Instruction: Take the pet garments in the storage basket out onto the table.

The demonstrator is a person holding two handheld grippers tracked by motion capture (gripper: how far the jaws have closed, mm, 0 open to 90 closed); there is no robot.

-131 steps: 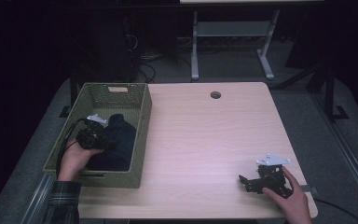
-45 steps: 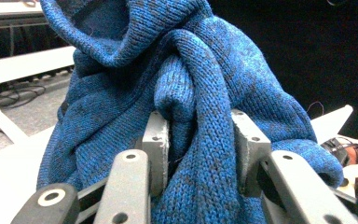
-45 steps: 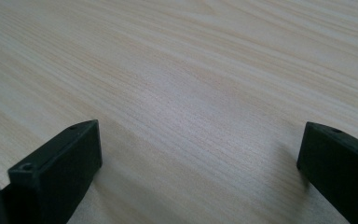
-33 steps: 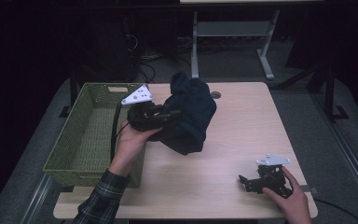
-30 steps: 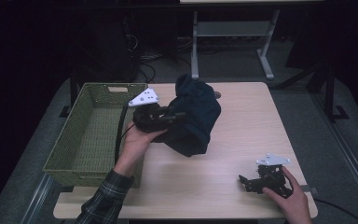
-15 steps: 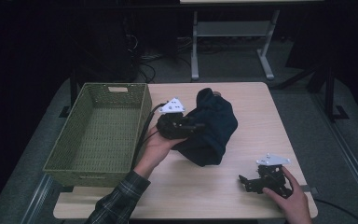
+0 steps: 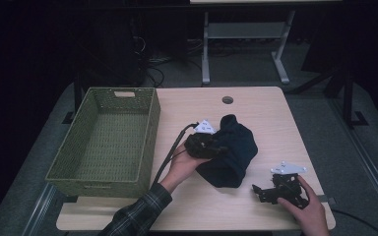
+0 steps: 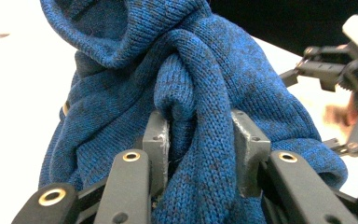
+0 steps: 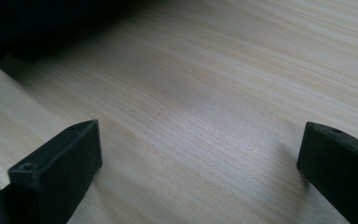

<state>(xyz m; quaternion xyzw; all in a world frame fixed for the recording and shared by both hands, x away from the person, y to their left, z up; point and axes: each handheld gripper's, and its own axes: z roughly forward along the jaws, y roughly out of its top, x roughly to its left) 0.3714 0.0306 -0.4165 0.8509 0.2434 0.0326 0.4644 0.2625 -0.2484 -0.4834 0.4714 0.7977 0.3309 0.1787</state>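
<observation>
High view: the left gripper (image 7: pixel 215 147) sits mid-table w/ a dark blue knit garment (image 7: pixel 231 157) bunched at its right, the green woven basket (image 7: pixel 103 142) on the table's left; the right gripper (image 7: pixel 263 191) rests near the right front edge. Left gripper view: jaws clamped on a fold of the knit. Right gripper view: jaws spread wide over bare wood table (image 9: pixel 205 93), nothing btwn them.

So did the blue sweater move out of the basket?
Yes. The blue sweater, gripped by the left gripper, went from inside the green basket rightward to the middle of the table.
</observation>
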